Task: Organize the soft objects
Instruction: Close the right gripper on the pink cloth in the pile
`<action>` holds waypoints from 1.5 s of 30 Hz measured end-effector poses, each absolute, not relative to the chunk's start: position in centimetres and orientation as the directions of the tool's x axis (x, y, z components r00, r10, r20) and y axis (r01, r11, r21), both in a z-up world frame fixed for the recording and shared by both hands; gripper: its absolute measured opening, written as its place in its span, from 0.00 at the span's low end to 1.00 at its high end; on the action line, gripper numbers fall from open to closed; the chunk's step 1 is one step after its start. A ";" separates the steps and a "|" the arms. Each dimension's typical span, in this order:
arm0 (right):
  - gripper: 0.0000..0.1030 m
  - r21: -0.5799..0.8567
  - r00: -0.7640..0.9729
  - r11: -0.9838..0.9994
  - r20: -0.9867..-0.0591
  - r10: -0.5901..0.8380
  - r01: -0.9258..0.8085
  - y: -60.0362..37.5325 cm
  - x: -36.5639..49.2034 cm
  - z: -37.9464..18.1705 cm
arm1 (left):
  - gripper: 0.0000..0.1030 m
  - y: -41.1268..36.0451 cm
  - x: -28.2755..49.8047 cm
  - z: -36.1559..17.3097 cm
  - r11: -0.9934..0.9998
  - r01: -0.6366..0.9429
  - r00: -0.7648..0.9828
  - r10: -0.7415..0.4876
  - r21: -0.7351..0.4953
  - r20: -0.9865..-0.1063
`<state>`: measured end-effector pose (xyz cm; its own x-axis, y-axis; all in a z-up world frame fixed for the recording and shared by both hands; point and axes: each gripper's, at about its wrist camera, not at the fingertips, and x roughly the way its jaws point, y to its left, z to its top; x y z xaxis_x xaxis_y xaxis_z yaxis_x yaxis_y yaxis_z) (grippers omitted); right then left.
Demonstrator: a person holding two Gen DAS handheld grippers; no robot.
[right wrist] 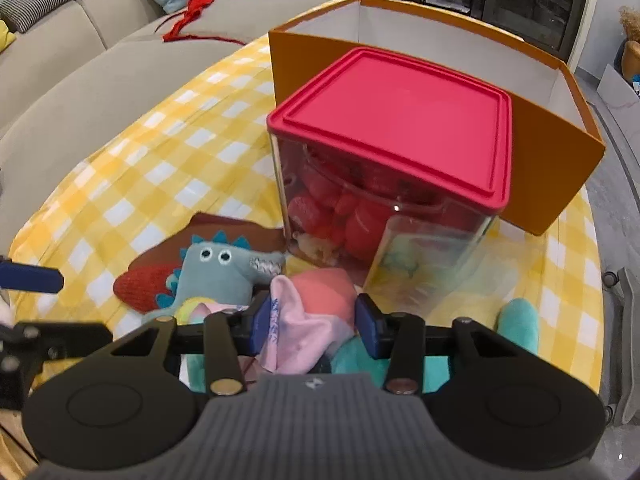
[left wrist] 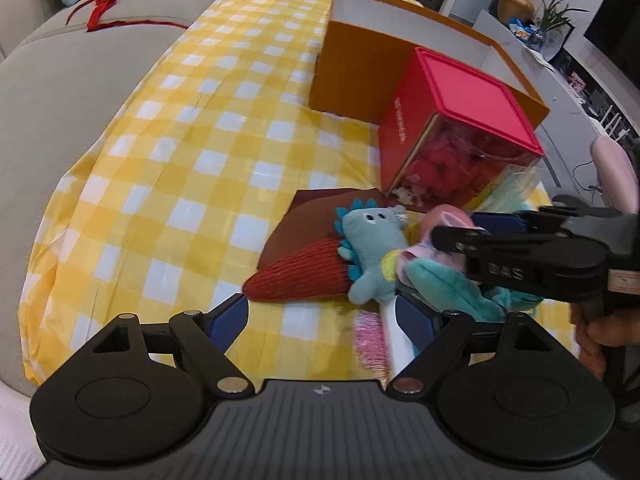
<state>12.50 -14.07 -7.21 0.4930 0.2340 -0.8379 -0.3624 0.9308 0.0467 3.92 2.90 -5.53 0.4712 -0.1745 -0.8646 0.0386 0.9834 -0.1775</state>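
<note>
A pile of soft things lies on the yellow checked cloth (left wrist: 160, 184): a blue dinosaur plush (left wrist: 370, 248), a red knitted piece (left wrist: 300, 276), a teal plush (left wrist: 448, 284) and a pink cloth (right wrist: 304, 328). My right gripper (right wrist: 316, 324) has its blue pads on both sides of the pink cloth and looks shut on it; it also shows in the left wrist view (left wrist: 452, 236). My left gripper (left wrist: 324, 318) is open and empty just in front of the pile.
A clear tub with a red lid (right wrist: 396, 120) holds red soft items right behind the pile. An open orange box (right wrist: 560, 160) stands behind it. A grey sofa (left wrist: 80, 92) runs along the left. A pink brush-like item (left wrist: 372, 344) lies near me.
</note>
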 end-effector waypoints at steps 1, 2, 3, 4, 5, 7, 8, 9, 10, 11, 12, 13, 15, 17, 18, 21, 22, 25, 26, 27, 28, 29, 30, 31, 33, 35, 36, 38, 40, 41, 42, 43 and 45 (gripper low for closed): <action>0.47 0.043 0.487 0.932 -0.843 0.227 -0.360 -14.1 12.3 -7.1 | 0.95 3.1 3.9 -5.7 0.985 0.031 0.466 -0.167 -0.172 -0.869; 0.56 0.037 0.486 0.931 -0.845 0.224 -0.364 -14.0 12.1 -7.0 | 0.95 3.1 4.0 -5.8 0.985 0.027 0.461 -0.161 -0.168 -0.873; 0.62 0.026 0.483 0.929 -0.848 0.216 -0.370 -13.9 11.8 -6.9 | 0.95 3.2 4.0 -6.0 0.986 0.024 0.456 -0.157 -0.164 -0.876; 0.68 0.016 0.477 0.928 -0.855 0.206 -0.373 -13.9 11.6 -6.8 | 0.95 3.2 4.1 -6.1 0.987 0.023 0.451 -0.154 -0.161 -0.879; 0.68 0.015 0.469 0.927 -0.860 0.203 -0.375 -13.8 11.4 -6.9 | 0.95 3.1 4.1 -6.3 0.987 0.025 0.446 -0.151 -0.157 -0.882; 0.66 0.012 0.450 0.921 -0.870 0.202 -0.390 -13.6 11.2 -7.1 | 0.95 2.9 4.1 -6.4 0.988 0.032 0.438 -0.149 -0.150 -0.886; 0.57 0.000 0.450 0.918 -0.872 0.194 -0.396 -13.5 11.1 -7.3 | 0.95 2.8 4.1 -6.5 0.989 0.039 0.435 -0.148 -0.145 -0.888; 0.51 -0.014 0.455 0.917 -0.871 0.185 -0.399 -13.4 11.1 -7.3 | 0.95 2.6 4.0 -6.5 0.989 0.049 0.433 -0.147 -0.139 -0.889; 0.43 -0.028 0.463 0.918 -0.869 0.173 -0.396 -13.4 11.2 -7.3 | 0.95 2.4 4.0 -6.5 0.989 0.057 0.434 -0.145 -0.134 -0.889; 0.36 -0.030 0.468 0.920 -0.867 0.171 -0.392 -13.5 11.2 -7.2 | 0.95 2.3 3.9 -6.5 0.990 0.063 0.435 -0.142 -0.127 -0.889; 0.32 -0.025 0.471 0.920 -0.864 0.177 -0.391 -13.7 11.2 -7.1 | 0.95 2.2 3.9 -6.4 0.990 0.066 0.436 -0.140 -0.123 -0.889; 0.25 -0.018 0.475 0.920 -0.860 0.186 -0.393 -13.8 11.2 -6.9 | 0.95 2.1 3.9 -6.4 0.990 0.066 0.435 -0.139 -0.122 -0.889; 0.17 -0.022 0.487 0.914 -0.851 0.196 -0.405 -13.8 11.1 -6.6 | 0.95 2.2 4.0 -6.5 0.991 0.053 0.426 -0.135 -0.124 -0.895; 0.14 -0.041 0.497 0.905 -0.846 0.194 -0.423 -13.6 10.9 -6.4 | 0.95 2.5 4.2 -6.8 0.991 0.035 0.411 -0.130 -0.126 -0.902; 0.14 -0.051 0.502 0.900 -0.843 0.193 -0.432 -13.4 10.8 -6.3 | 0.95 2.6 4.2 -6.8 0.992 0.028 0.408 -0.127 -0.126 -0.904; 0.13 -0.064 0.505 0.884 -0.839 0.203 -0.462 -13.3 10.6 -6.1 | 0.95 3.0 4.3 -6.9 0.993 0.004 0.400 -0.110 -0.119 -0.910; 0.14 -0.068 0.509 0.882 -0.836 0.205 -0.467 -13.3 10.5 -6.0 | 0.95 3.1 4.3 -6.9 0.993 -0.002 0.398 -0.109 -0.119 -0.911; 0.13 -0.018 0.510 0.882 -0.821 0.256 -0.472 -14.0 10.2 -5.0 | 0.95 3.5 4.5 -7.1 0.990 -0.029 0.375 -0.117 -0.138 -0.920; 0.13 0.015 0.508 0.883 -0.813 0.283 -0.469 -14.4 10.2 -4.5 | 0.95 3.7 4.6 -7.1 0.988 -0.037 0.369 -0.125 -0.149 -0.921; 0.13 0.051 0.506 0.885 -0.805 0.311 -0.463 -14.8 10.3 -4.0 | 0.95 3.8 4.5 -7.2 0.987 -0.042 0.366 -0.131 -0.157 -0.921; 0.14 0.085 0.503 0.887 -0.798 0.333 -0.453 -15.3 10.4 -3.6 | 0.95 3.9 4.5 -7.3 0.986 -0.045 0.364 -0.135 -0.162 -0.922; 0.14 0.112 0.497 0.889 -0.795 0.348 -0.443 -15.7 10.5 -3.2 | 0.95 3.9 4.5 -7.3 0.986 -0.047 0.362 -0.132 -0.159 -0.923; 0.14 0.127 0.488 0.890 -0.798 0.354 -0.438 -16.1 10.5 -3.1 | 0.95 4.0 4.5 -7.3 0.987 -0.050 0.360 -0.125 -0.153 -0.925; 0.14 0.130 0.480 0.893 -0.804 0.349 -0.432 -16.3 10.6 -3.1 | 0.95 4.0 4.5 -7.4 0.988 -0.054 0.357 -0.117 -0.146 -0.927; 0.14 0.112 0.465 0.902 -0.827 0.317 -0.417 -16.7 10.9 -3.7 | 0.95 4.0 4.6 -7.5 0.988 -0.060 0.351 -0.115 -0.145 -0.929; 0.16 0.092 0.462 0.915 -0.840 0.283 -0.392 -17.1 11.1 -4.6 | 0.95 4.0 4.6 -7.8 0.987 -0.060 0.342 -0.120 -0.149 -0.932; 0.17 0.089 0.465 0.919 -0.842 0.275 -0.383 -17.2 11.2 -4.9 | 0.95 4.0 4.6 -7.9 0.987 -0.059 0.338 -0.119 -0.147 -0.933; 0.36 0.087 0.470 0.921 -0.839 0.273 -0.379 -17.1 11.4 -5.3 | 0.95 3.8 4.5 -8.0 0.988 -0.051 0.335 -0.117 -0.142 -0.935; 0.50 0.092 0.469 0.921 -0.839 0.276 -0.378 -16.8 11.5 -5.6 | 0.95 3.6 4.5 -8.2 0.989 -0.043 0.327 -0.121 -0.143 -0.937; 0.51 0.107 0.467 0.920 -0.836 0.289 -0.378 -16.8 11.6 -5.7 | 0.95 3.5 4.5 -8.2 0.989 -0.040 0.324 -0.123 -0.144 -0.938; 0.51 0.131 0.462 0.919 -0.833 0.305 -0.372 -16.6 11.8 -5.9 | 0.95 3.4 4.4 -8.3 0.989 -0.039 0.321 -0.122 -0.142 -0.939; 0.51 0.150 0.454 0.919 -0.833 0.316 -0.364 -16.5 12.0 -6.1 | 0.95 3.4 4.4 -8.3 0.990 -0.037 0.317 -0.118 -0.137 -0.941; 0.47 0.155 0.450 0.919 -0.835 0.318 -0.363 -15.9 12.2 -6.3 | 0.95 3.3 4.4 -8.5 0.992 -0.038 0.305 -0.104 -0.121 -0.946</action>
<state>12.21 -15.95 -6.33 0.4497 0.3183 -0.8346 -0.3631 0.9188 0.1548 4.38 3.31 -8.48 0.3054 -0.1043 -0.9465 -0.0376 0.9919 -0.1214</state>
